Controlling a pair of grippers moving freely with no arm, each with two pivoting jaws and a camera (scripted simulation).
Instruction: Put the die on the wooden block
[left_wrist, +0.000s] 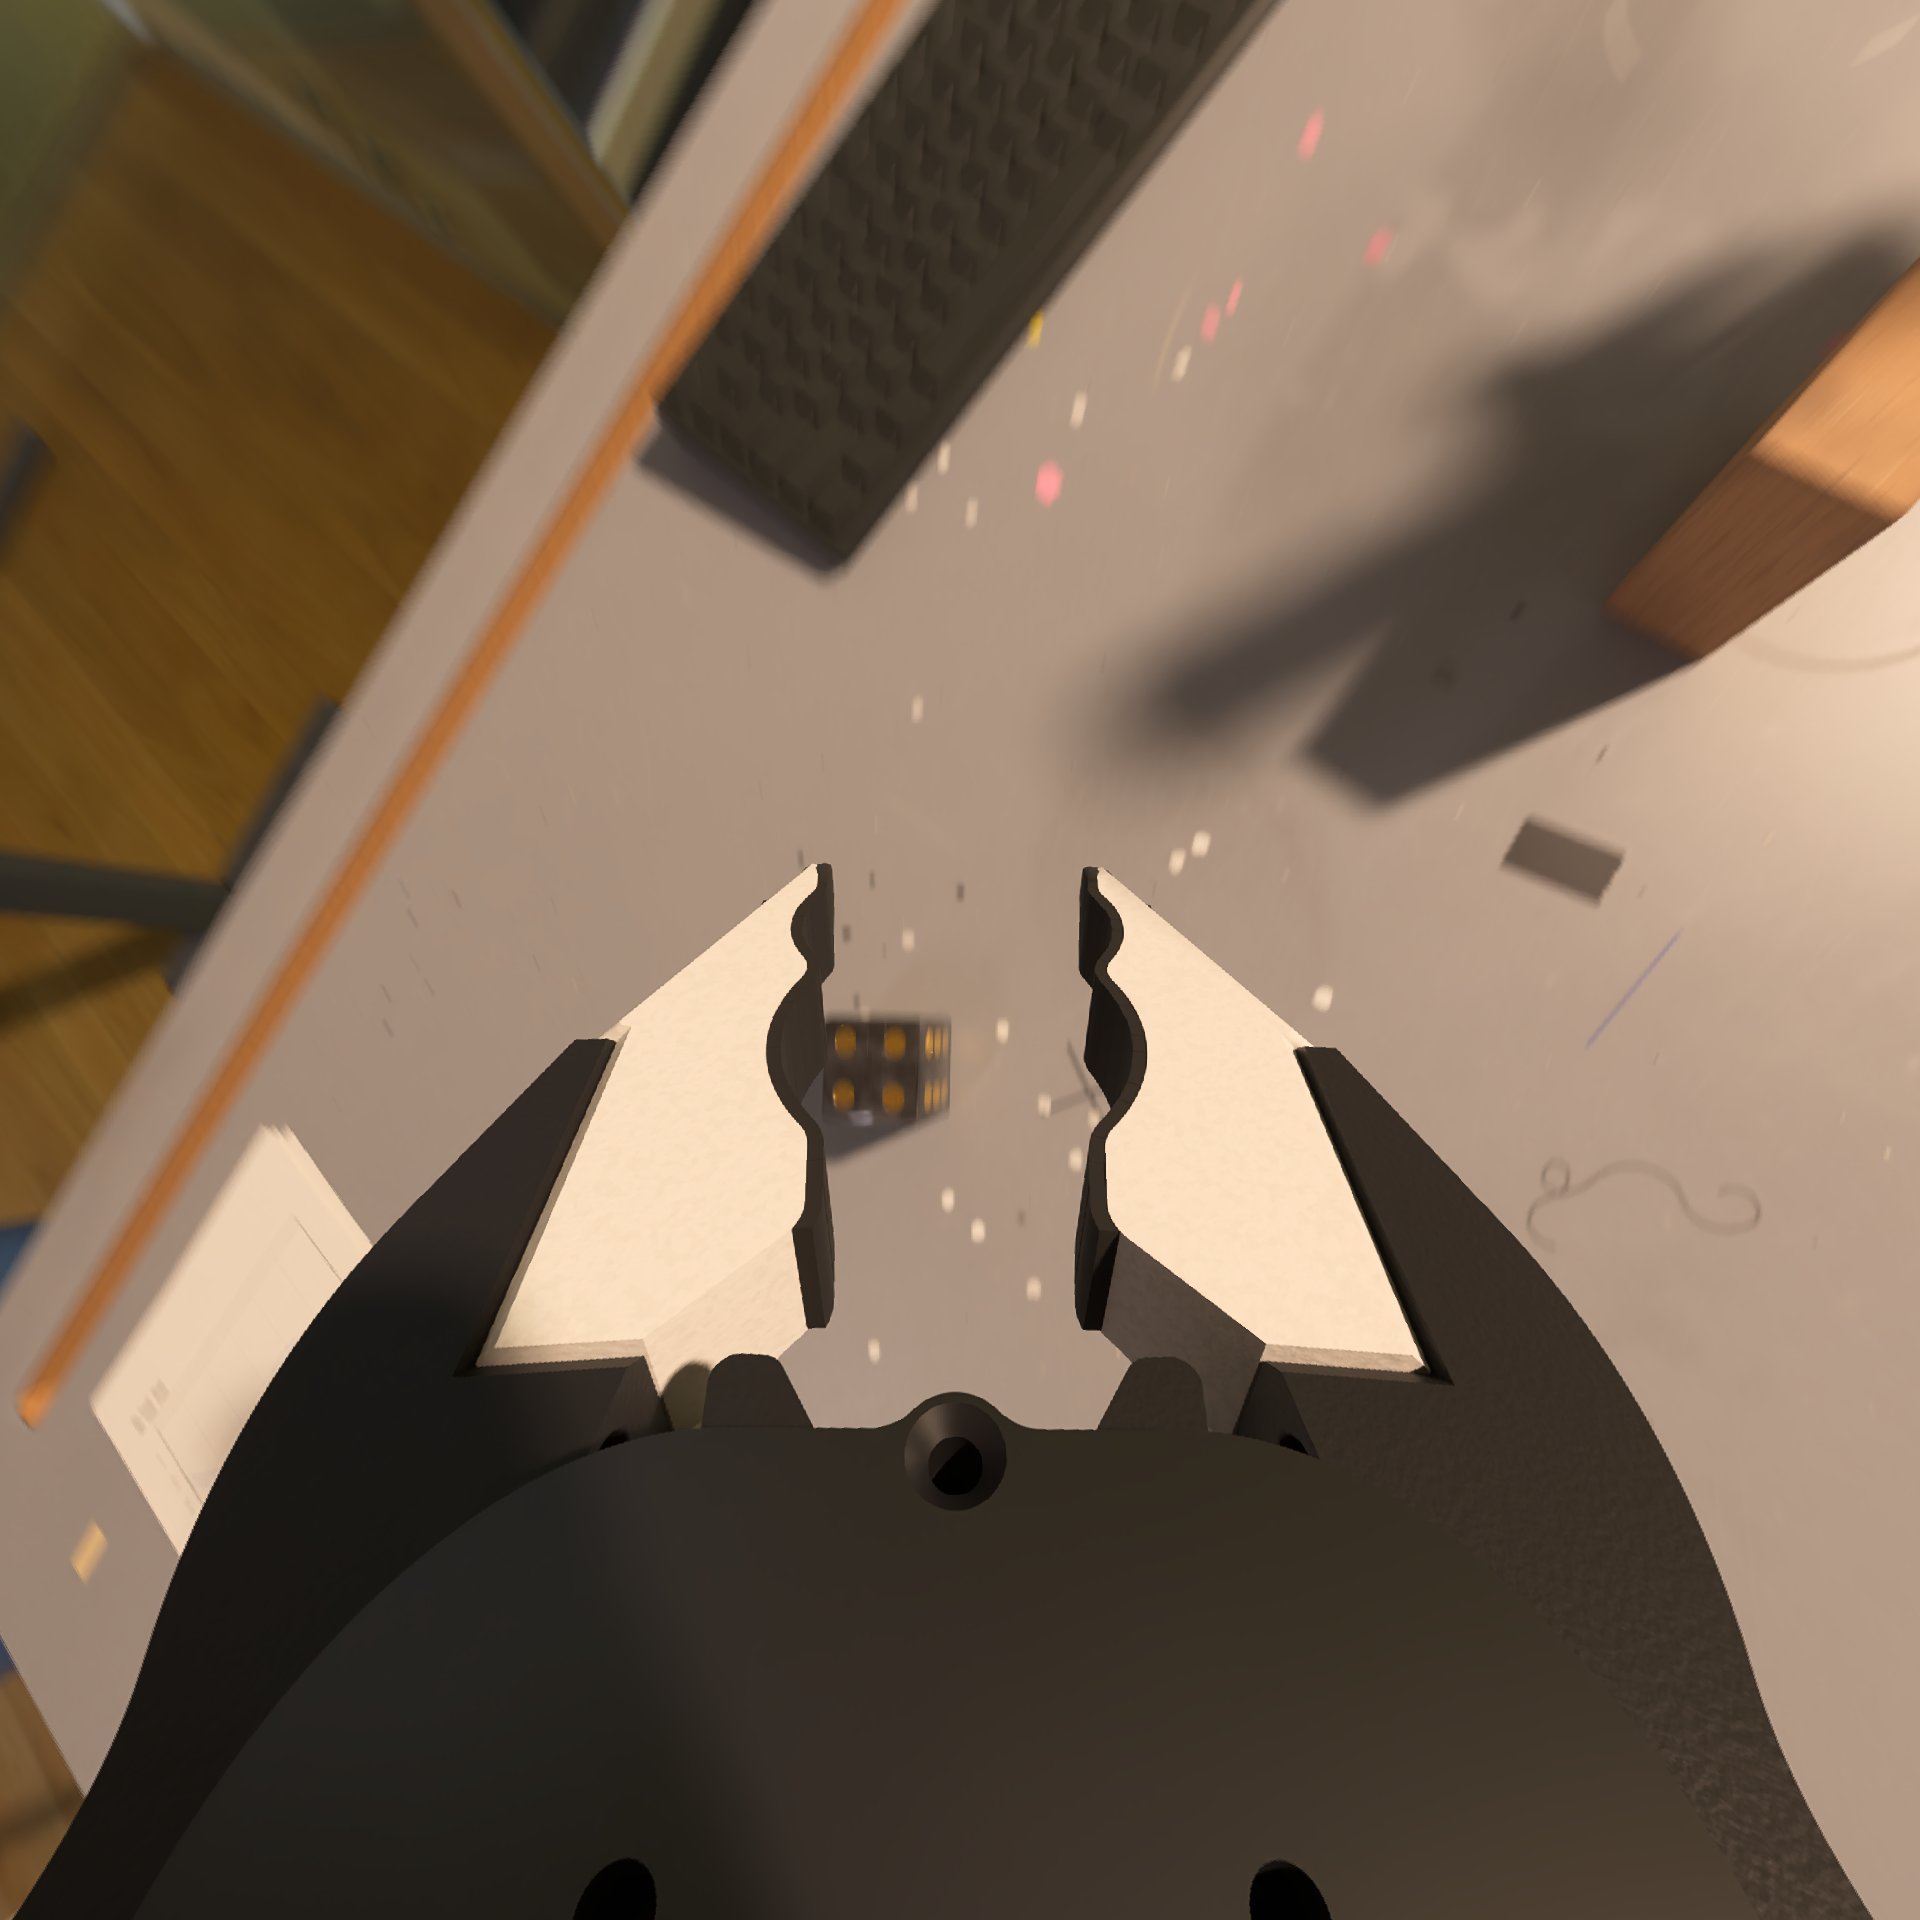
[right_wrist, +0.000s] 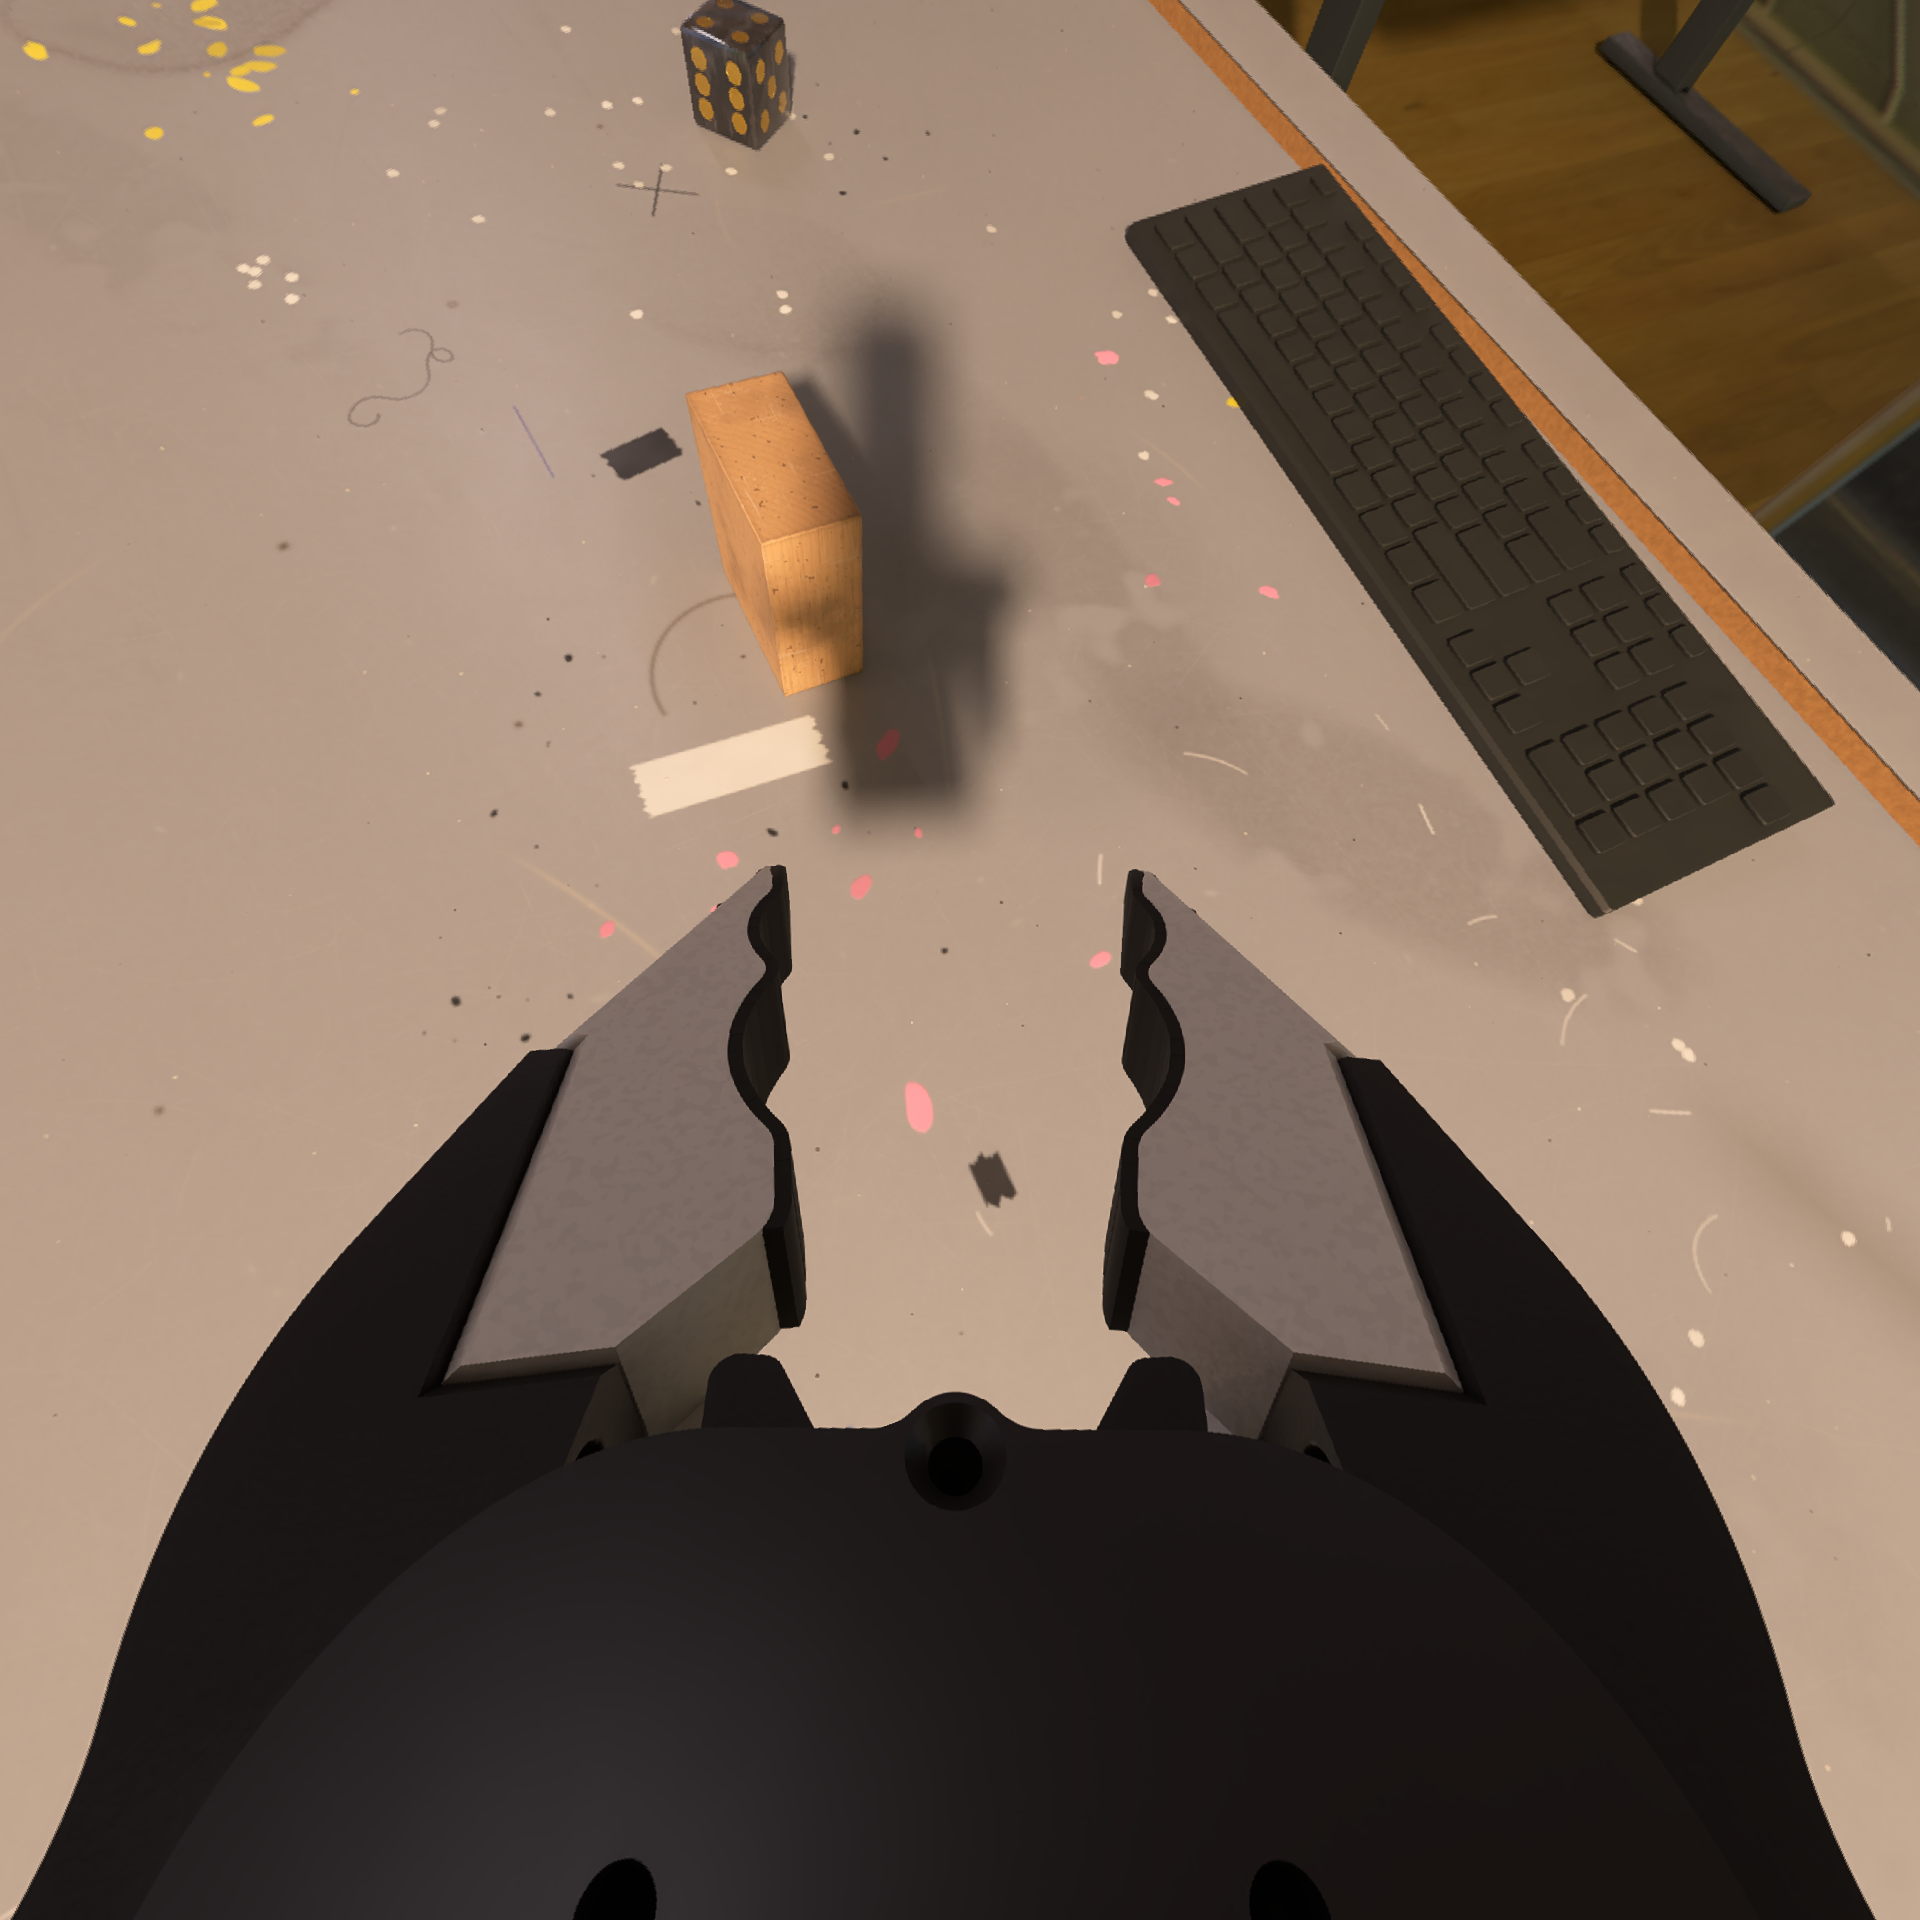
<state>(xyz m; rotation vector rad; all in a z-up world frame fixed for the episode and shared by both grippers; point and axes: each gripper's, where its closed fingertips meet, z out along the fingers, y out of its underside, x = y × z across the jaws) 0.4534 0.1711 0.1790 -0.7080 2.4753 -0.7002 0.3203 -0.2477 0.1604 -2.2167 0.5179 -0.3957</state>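
The die (left_wrist: 888, 1070) is dark with orange pips and lies on the table below my left gripper (left_wrist: 956, 883), seen between its open fingers, close to the left finger (left_wrist: 686, 1122). The left wrist view is blurred. The wooden block (left_wrist: 1797, 488) lies at the right edge of that view. In the right wrist view the wooden block (right_wrist: 779, 530) lies on the table ahead of my right gripper (right_wrist: 956, 883), which is open and empty. The die (right_wrist: 736, 71) stands far beyond the block at the top of that view.
A black keyboard (right_wrist: 1455, 520) lies along the table's orange-trimmed edge (right_wrist: 1621, 520); it also shows in the left wrist view (left_wrist: 935, 249). A white paper (left_wrist: 218, 1340) lies at the left. A strip of white tape (right_wrist: 727, 767) lies near the block. The table (right_wrist: 312, 831) is paint-speckled.
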